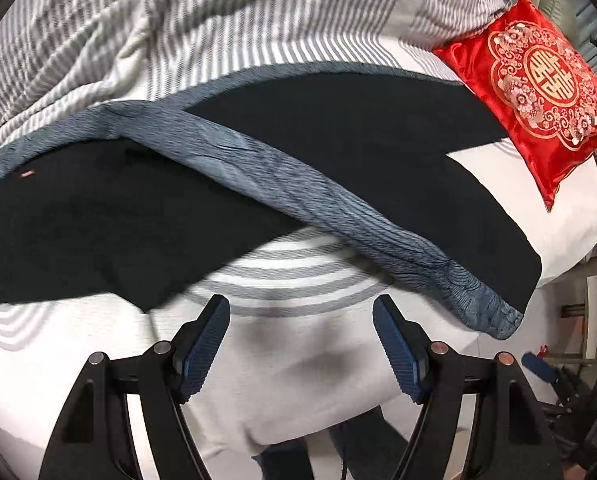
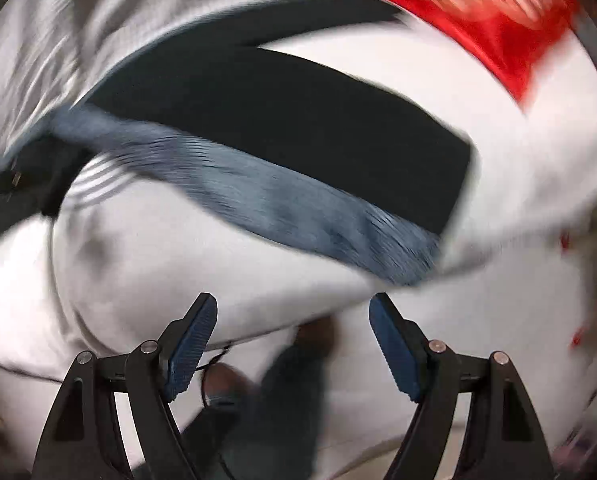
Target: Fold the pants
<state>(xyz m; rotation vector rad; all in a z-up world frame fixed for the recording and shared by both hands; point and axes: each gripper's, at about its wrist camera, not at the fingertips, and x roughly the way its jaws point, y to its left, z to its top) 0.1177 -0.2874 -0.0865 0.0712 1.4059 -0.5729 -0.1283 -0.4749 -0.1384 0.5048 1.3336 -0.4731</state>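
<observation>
Black pants [image 1: 338, 152] with a blue-grey patterned side stripe [image 1: 282, 176] lie spread on the bed, legs apart in a V toward the right. My left gripper [image 1: 301, 312] is open and empty, just in front of the crotch area above the sheet. In the right wrist view, which is motion-blurred, the pants [image 2: 298, 128] and the stripe [image 2: 282, 204] show across the middle. My right gripper [image 2: 293, 312] is open and empty, below the leg end near the bed's edge.
A red embroidered cushion [image 1: 538, 92] lies at the right, by the upper leg end; it is blurred in the right wrist view [image 2: 478, 16]. A grey-striped white blanket [image 1: 178, 20] is bunched behind the pants. The bed edge [image 1: 570, 264] drops off at right, with the person's legs below [image 2: 290, 380].
</observation>
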